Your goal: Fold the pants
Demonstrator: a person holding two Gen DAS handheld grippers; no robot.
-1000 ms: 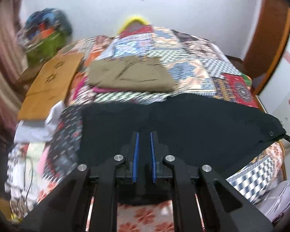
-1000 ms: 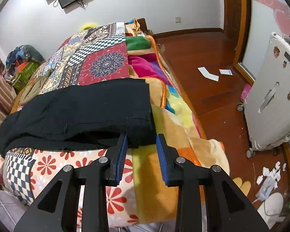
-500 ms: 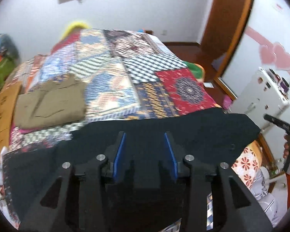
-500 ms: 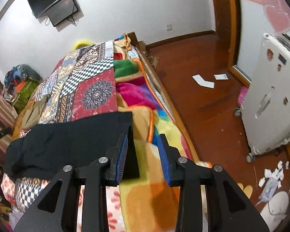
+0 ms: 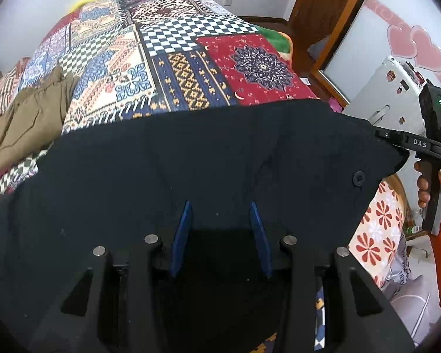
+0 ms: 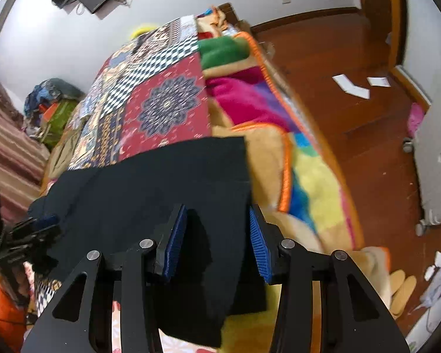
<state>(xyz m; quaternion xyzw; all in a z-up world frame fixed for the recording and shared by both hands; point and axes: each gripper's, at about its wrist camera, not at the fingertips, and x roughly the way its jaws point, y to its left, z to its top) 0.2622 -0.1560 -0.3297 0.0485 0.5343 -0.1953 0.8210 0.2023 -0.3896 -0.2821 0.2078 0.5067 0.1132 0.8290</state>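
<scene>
My left tongs [image 5: 220, 226] and right tongs [image 6: 217, 229], jaws spread after just opening, hover over the black pants [image 5: 205, 153] on the bed [image 5: 191, 67]. Cloth lies between both jaws, unpinched; the pants run crosswise from one pair of tongs to the other.

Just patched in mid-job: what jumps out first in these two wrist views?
The black pants dominate, spread across the near end of the bed over a loud patchwork quilt. Both grippers sit over them with jaws that have just been opening: the left gripper mid-cloth, the right gripper straddling the hanging edge, pads not pressing. Olive-brown folded pants lie at the left, beyond the black ones.
</scene>
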